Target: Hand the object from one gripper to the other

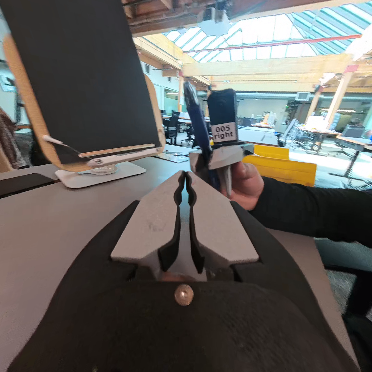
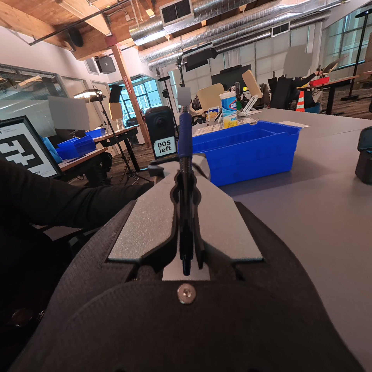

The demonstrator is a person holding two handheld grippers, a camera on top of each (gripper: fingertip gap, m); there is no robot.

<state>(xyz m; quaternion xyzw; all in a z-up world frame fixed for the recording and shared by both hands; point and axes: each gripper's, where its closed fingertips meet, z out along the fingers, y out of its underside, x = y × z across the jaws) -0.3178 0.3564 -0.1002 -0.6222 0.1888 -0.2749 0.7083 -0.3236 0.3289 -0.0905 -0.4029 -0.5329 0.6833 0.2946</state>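
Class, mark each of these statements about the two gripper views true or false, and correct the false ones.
1. The right gripper is shut on the pen. True.
2. The left gripper also holds the pen. False: its fingertips meet with nothing between them, and the pen stands beyond it in the other gripper.
3. The pen has a blue grip section. True.
4. The blue bin stands on the grey table. True.
5. The pen lies flat on the table. False: it is clamped lengthwise between the right gripper's fingers, its blue end sticking out past the tips.
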